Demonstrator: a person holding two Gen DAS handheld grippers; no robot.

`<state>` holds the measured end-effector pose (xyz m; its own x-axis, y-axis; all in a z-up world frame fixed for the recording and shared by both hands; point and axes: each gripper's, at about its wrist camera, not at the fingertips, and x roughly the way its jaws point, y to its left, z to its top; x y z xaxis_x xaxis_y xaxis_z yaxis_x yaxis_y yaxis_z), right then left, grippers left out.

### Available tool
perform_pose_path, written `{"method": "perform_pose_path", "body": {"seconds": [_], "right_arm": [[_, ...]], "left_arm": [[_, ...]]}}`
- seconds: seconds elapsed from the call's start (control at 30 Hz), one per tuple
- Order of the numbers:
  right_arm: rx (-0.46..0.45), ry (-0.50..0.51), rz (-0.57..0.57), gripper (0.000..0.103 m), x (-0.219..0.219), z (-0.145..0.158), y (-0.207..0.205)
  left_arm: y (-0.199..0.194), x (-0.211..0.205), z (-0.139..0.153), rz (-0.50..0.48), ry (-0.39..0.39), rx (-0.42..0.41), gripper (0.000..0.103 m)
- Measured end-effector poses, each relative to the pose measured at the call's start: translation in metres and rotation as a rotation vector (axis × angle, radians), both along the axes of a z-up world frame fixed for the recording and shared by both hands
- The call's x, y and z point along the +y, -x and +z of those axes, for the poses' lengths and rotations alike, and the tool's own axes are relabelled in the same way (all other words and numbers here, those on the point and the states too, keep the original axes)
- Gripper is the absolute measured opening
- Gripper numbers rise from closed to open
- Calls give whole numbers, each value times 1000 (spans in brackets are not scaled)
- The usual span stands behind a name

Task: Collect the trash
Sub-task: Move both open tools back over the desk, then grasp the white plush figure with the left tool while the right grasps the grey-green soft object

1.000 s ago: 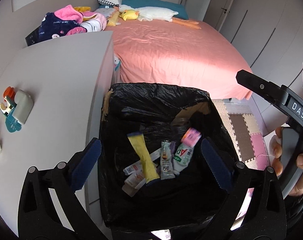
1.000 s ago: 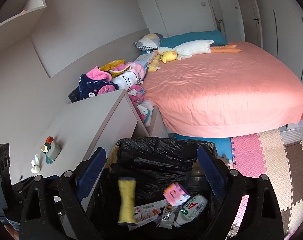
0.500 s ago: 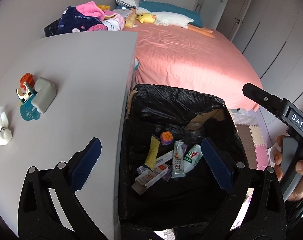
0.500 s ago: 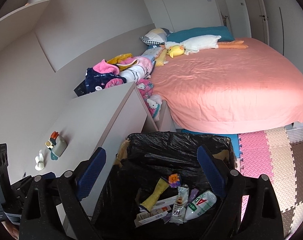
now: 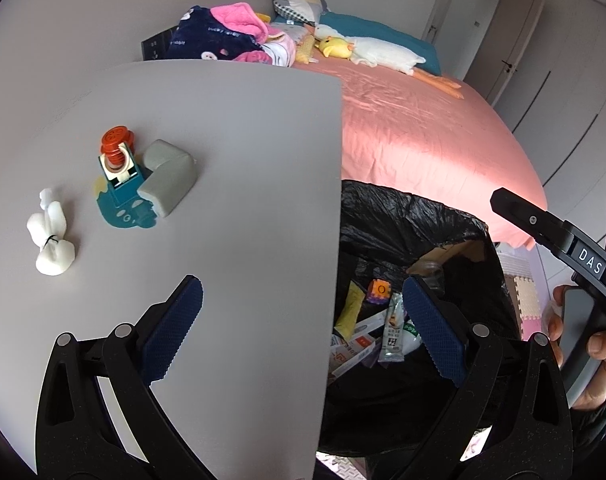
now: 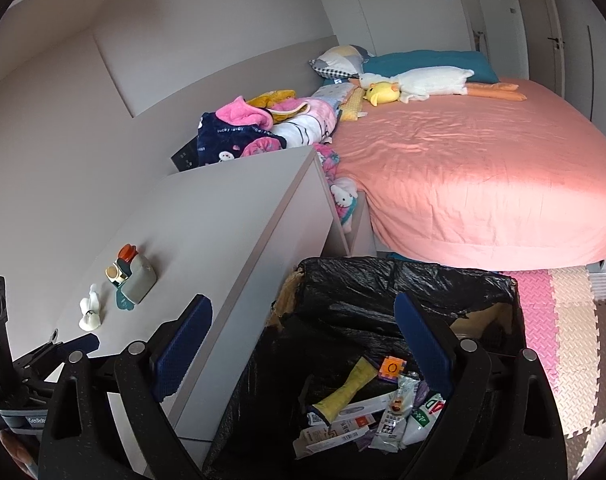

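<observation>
Both grippers, left gripper and right gripper, gape wide with nothing between the fingers. Wrappers sit in the bin, lower right. We aim left at the white wad, approach low and straddle it.

- Left gripper: jaws spread wide, nothing between them, low in the frame.
- Right gripper: jaws wide, empty.
- Right hand grips its handle at lower right.
</observation>
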<state>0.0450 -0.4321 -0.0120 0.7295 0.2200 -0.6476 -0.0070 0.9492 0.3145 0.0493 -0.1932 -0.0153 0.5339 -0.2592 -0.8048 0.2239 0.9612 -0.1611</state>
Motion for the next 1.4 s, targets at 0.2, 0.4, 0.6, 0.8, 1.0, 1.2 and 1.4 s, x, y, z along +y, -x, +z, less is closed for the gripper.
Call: {"method": "perform_pose_path", "body": {"seconds": [0.2,0.4,0.6,0.8,1.0,1.2,1.4], "right_arm": [[11,15,42,92,29,-2,-14],[19,26,92,92,60,-5,-27],[33,38,134,92,91,-9,-42],[47,47,174,92,120,-13,-57],[55,42,219,92,147,-16,-71],[61,61,251,92,172,-18,-85],[61,75,273,100,194,-20,-98]], "left_arm": [[-5,29,2,55,-9,-12,97],[-12,65,4,126,-17,-24,97],[-19,99,4,189,-25,-27,97],[-27,127,1,243,-42,-26,97],[-34,157,-4,295,-41,-11,97],[-42,182,-12,342,-40,10,97],[-53,197,-22,375,-56,30,97]]}}
